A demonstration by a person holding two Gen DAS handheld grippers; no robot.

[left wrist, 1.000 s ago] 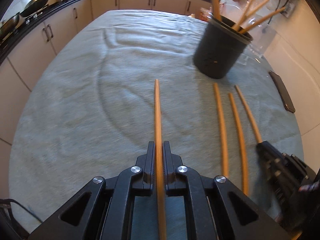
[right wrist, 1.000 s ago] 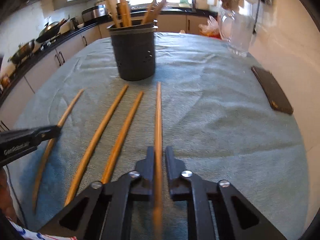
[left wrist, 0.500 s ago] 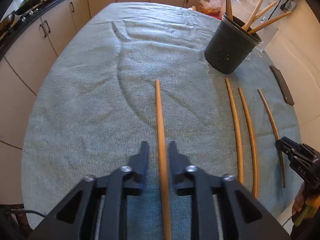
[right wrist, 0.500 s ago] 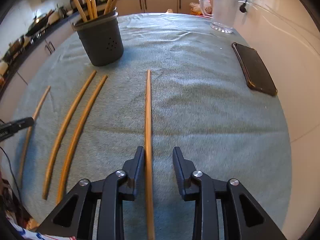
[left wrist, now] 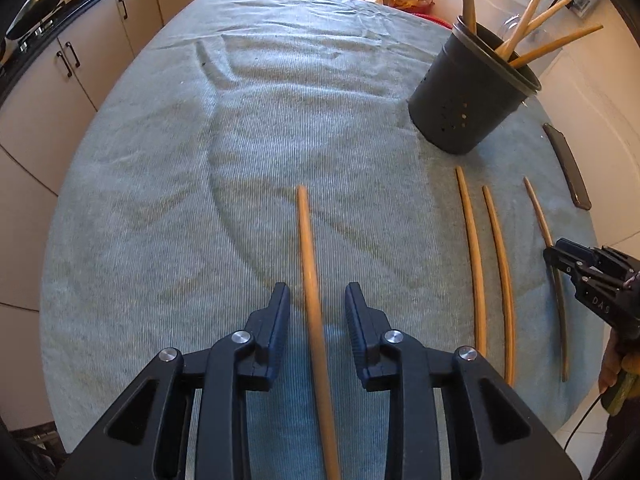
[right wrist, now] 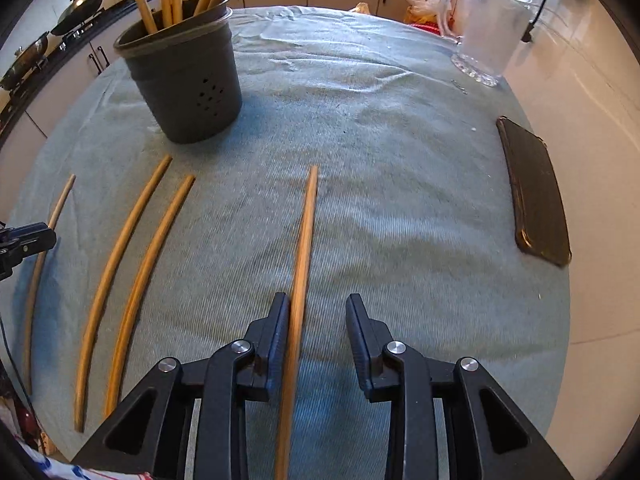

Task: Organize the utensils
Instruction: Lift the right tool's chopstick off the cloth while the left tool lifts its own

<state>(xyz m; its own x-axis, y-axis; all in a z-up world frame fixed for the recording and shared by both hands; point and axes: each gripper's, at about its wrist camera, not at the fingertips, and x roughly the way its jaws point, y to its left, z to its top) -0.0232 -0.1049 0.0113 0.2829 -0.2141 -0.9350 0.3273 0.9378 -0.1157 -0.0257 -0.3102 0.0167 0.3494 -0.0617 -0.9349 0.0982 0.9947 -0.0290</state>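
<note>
My left gripper (left wrist: 317,300) is open over the green cloth, with a wooden chopstick (left wrist: 310,264) lying loose between its fingers and touching neither. My right gripper (right wrist: 317,308) is open too. Its chopstick (right wrist: 304,240) lies on the cloth close against the left finger, with a wide gap to the right one. Two more chopsticks (right wrist: 132,240) lie side by side between the two. The dark utensil holder (right wrist: 188,80) stands beyond them with several sticks upright in it. At the right edge of the left wrist view is the right gripper (left wrist: 554,254), over its chopstick.
A dark phone (right wrist: 536,192) lies near the table's right edge. A glass jug (right wrist: 488,36) stands at the far right. Kitchen cabinets (left wrist: 100,40) and a counter with pans run along the left. The cloth (left wrist: 280,100) is wrinkled at the far side.
Both grippers were shut on their chopsticks a second ago; both have opened and let go. Both views have pulled back, and each stick now lies loose on the cloth.
</note>
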